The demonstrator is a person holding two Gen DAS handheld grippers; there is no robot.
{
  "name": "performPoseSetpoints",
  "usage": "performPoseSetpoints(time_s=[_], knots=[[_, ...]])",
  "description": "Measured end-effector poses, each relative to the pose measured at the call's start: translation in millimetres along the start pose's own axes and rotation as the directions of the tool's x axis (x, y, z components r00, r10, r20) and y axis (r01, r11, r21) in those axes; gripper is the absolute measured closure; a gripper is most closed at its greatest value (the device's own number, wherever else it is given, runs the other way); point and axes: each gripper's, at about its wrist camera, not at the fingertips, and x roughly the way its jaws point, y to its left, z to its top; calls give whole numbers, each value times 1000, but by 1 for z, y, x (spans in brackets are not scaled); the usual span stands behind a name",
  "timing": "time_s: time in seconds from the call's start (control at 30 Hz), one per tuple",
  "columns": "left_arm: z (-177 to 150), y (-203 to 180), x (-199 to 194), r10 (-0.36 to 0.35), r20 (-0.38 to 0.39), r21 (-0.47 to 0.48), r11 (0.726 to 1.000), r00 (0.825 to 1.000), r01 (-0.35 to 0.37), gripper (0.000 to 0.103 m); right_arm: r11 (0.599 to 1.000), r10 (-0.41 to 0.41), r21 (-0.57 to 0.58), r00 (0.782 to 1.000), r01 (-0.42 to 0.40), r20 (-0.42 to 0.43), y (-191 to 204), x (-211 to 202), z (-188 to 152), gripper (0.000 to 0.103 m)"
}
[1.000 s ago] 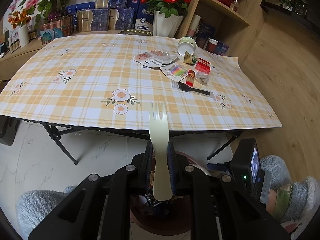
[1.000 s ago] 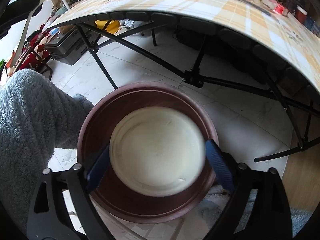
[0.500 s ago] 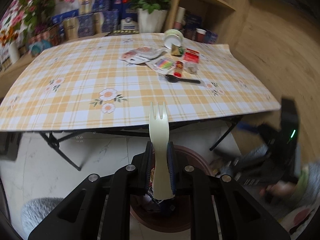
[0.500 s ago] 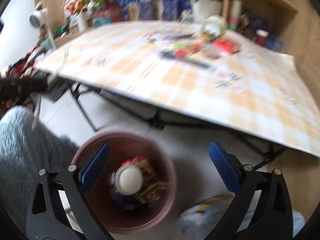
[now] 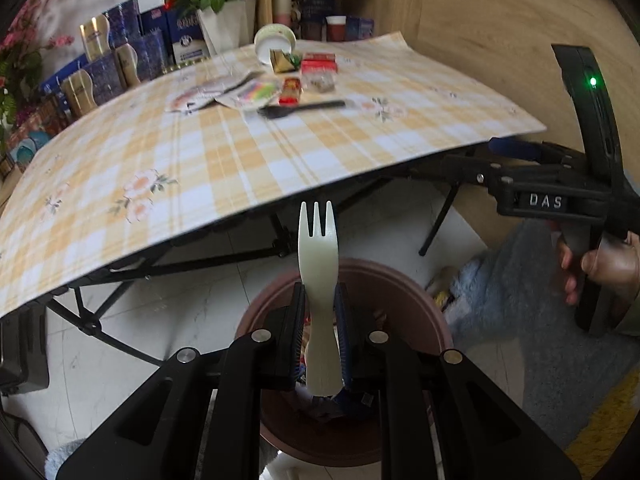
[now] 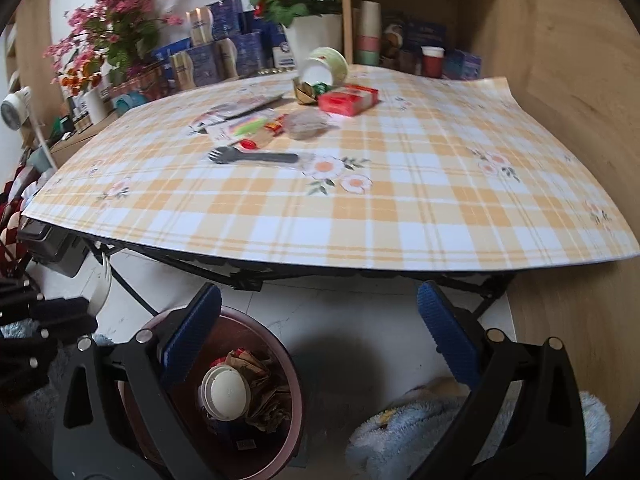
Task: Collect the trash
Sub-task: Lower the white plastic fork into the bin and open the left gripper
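Observation:
My left gripper [image 5: 320, 300] is shut on a cream plastic fork [image 5: 318, 264], tines up, held above the brown waste bin [image 5: 416, 300] on the floor. My right gripper [image 6: 318, 322] is open and empty, above the same bin [image 6: 276, 364], which holds a white cup [image 6: 226, 392] and crumpled wrappers. On the checked table [image 6: 360, 200] lie a black fork [image 6: 256, 157], a red box [image 6: 348, 100], wrappers [image 6: 244, 124], a clear lid [image 6: 306, 123] and a tipped paper bowl [image 6: 324, 66]. The fork also shows at the right wrist view's left edge [image 6: 102, 286].
Folding table legs [image 5: 180, 264] stand over the white tiled floor. Flower pots [image 6: 312, 36], blue boxes and a wooden shelf [image 6: 420, 12] line the table's far side. Grey slippers [image 6: 420, 428] sit beside the bin. The right gripper's handle [image 5: 552, 200] is at the left view's right.
The white cup left my right gripper and lies in the bin; that gripper rose and now faces the table. My left gripper, still on the fork, moved over the bin.

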Motion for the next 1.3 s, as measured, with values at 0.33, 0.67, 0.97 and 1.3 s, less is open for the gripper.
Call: performPoseSetpoints(time_s=[0.33, 0.67, 0.97, 1.3], knots=[[-5, -3, 10, -6, -45, 12, 1000, 999, 7, 88, 1000, -5, 6, 1000, 5, -14, 0, 4, -3, 6], [-4, 6, 8, -1, -39, -34, 999, 999, -1, 63, 1000, -3, 6, 1000, 4, -22, 0, 6, -3, 6], [-2, 30, -8, 80, 27, -159, 984, 996, -75, 16, 1000, -4, 6, 1000, 4, -27, 1, 7, -5, 6], [-2, 49, -19, 126, 55, -251, 962, 991, -108, 9, 1000, -4, 3, 999, 4, -34, 2, 8, -7, 6]])
